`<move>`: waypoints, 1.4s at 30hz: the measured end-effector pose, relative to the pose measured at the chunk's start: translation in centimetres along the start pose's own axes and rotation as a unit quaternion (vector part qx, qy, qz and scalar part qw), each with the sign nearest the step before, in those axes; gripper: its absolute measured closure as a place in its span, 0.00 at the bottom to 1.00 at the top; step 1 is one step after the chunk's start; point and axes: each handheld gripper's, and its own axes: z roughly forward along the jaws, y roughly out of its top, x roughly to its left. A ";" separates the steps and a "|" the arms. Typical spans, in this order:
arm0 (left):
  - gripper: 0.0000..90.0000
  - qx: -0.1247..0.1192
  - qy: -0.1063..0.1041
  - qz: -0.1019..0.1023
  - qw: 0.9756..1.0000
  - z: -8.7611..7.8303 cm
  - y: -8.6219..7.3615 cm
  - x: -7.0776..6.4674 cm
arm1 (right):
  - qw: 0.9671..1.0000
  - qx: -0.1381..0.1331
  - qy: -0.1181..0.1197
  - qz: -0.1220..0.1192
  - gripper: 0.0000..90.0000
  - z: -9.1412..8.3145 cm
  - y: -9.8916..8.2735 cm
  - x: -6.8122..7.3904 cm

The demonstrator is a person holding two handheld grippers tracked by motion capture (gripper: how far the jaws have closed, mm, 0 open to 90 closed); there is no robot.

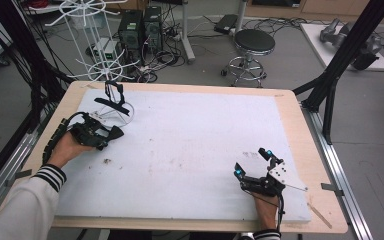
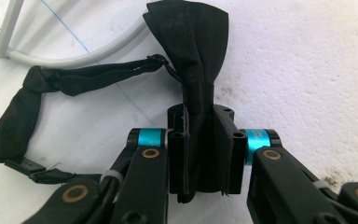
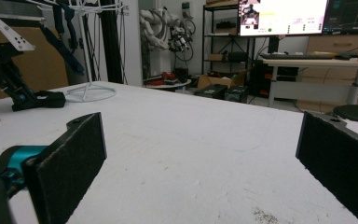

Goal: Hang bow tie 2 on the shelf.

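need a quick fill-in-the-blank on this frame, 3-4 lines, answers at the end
1. The left tool is shut on a black ____.
2. The jaws of the right tool stand ____, with nothing between them.
3. The bow tie's strap lies near the round base of a ____ wire stand.
4. Both tools sit over a white ____ laid on the wooden table.

Missing words: bow tie; open; white; sheet
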 end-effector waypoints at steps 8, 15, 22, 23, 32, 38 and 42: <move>0.86 -0.011 -0.003 0.006 1.000 -0.5 -0.1 -0.2 | 1.000 0.000 0.002 -0.002 0.01 0.0 0.0 0.0; 0.86 -0.037 -0.005 0.001 0.999 -1.2 -0.8 -0.4 | 1.000 0.001 0.002 0.000 0.01 0.0 0.0 0.0; 0.86 -0.097 -0.003 -0.008 0.995 -3.1 -2.1 -0.6 | 1.000 0.002 0.002 0.001 0.01 0.0 0.0 0.1; 0.86 -0.106 -0.004 -0.011 0.994 -3.3 -2.3 -0.6 | 1.000 0.002 0.002 0.000 0.01 0.0 0.0 0.1; 0.86 -0.165 0.004 -0.029 0.986 -5.3 -4.3 -0.3 | 1.000 0.002 0.001 0.001 0.01 0.0 0.0 0.1; 0.86 -0.196 0.005 -0.038 0.980 -6.2 -5.1 -0.3 | 1.000 0.002 0.000 -0.002 0.01 0.0 0.0 0.1; 0.86 -0.223 0.005 -0.051 0.973 -7.0 -5.5 -0.4 | 1.000 0.002 0.000 -0.002 0.01 0.0 0.0 0.1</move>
